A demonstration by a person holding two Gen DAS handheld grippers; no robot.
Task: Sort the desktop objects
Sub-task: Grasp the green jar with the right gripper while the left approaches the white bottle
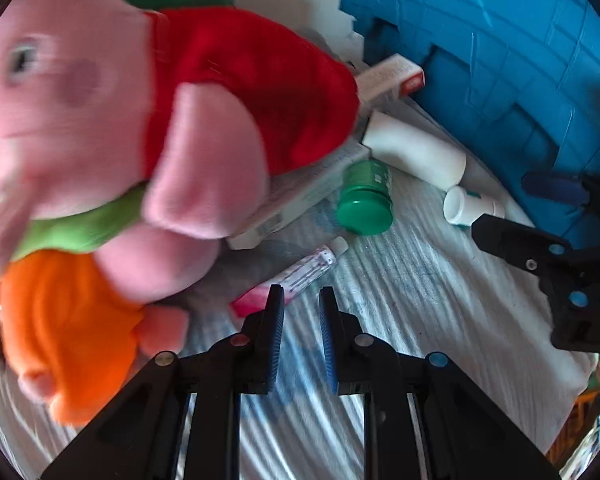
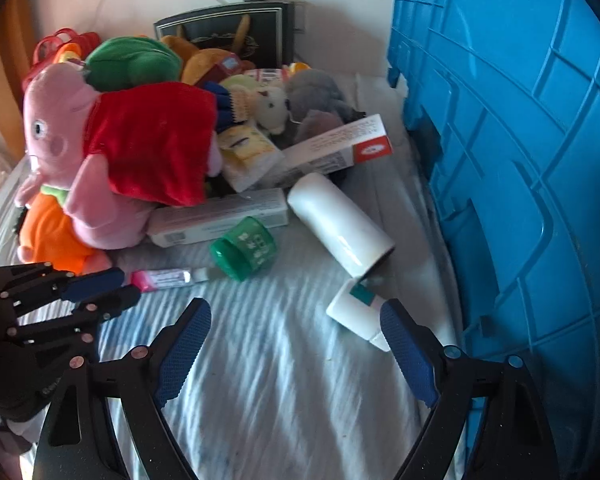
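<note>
We take this for a home: plush toys [image 2: 112, 140] heaped at the far left, medicine boxes [image 2: 332, 148], a striped cloth [image 2: 280, 360], a blue plastic crate [image 2: 520, 160] at right.

Plush pig [image 2: 100, 152], boxes, green jar [image 2: 244, 254] lie heaped.

In the left wrist view the pink pig toy [image 1: 80, 120] is blurry, and its head runs off the left edge. It covers most of the long white box [image 1: 300, 196] under it. The print on the pink tube [image 1: 296, 276] is too smeared to read. The blue bin [image 2: 520, 160] is cut off at the top and right in both views. The words on the green jar [image 2: 246, 252] are too small to read. The gray soft toy [image 2: 316, 96] is half hidden behind another box [image 2: 340, 148].
</note>
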